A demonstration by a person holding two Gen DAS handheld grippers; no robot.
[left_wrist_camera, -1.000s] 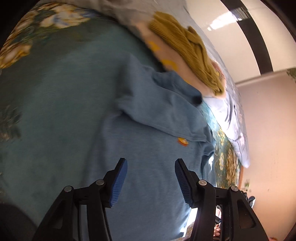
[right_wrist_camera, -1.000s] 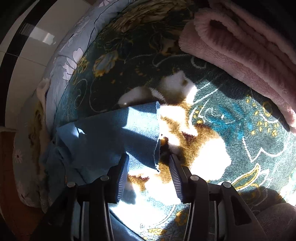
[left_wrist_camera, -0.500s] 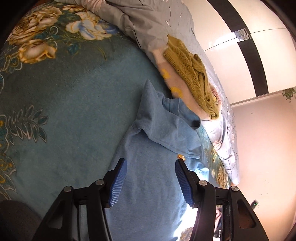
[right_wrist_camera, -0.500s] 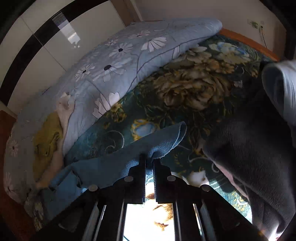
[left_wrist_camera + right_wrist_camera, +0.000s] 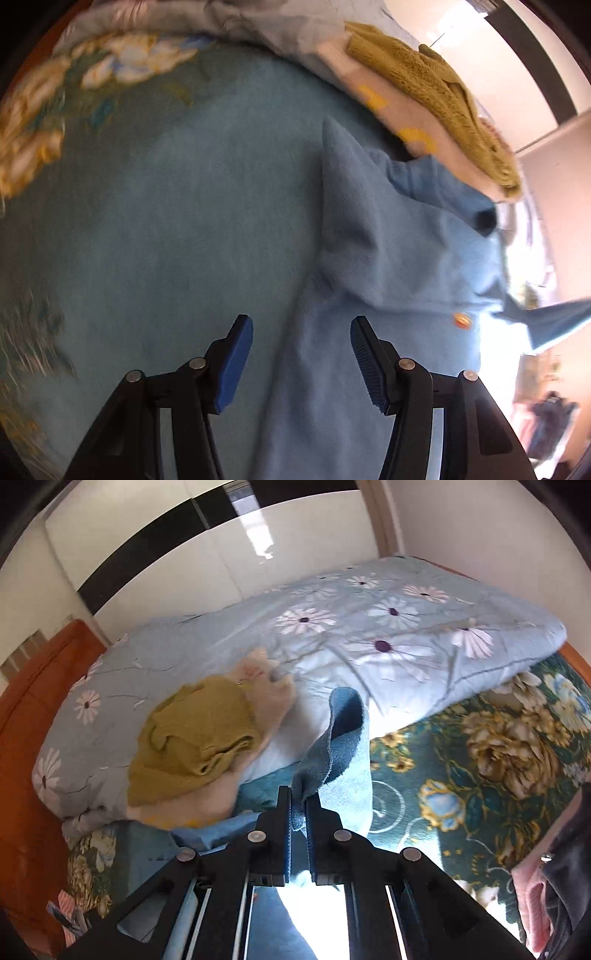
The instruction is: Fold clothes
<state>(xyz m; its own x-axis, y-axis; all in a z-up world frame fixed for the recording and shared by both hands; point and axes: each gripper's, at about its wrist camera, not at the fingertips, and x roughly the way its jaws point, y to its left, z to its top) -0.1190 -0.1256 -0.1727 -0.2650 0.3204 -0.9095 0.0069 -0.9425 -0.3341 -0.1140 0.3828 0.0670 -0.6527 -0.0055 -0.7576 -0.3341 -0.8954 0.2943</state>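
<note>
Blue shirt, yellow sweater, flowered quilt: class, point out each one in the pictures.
Blue shirt (image 5: 388,258): left wrist view, on the folded upper body.
Yellow sweater (image 5: 192,734): right wrist view, on the middle of the knit.
Flowered quilt (image 5: 388,635): right wrist view, on its top face.

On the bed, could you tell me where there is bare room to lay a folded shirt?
The plain teal blanket left of the blue shirt is bare. Crowded: behind the shirt, where the yellow sweater lies on the flowered quilt.
</note>
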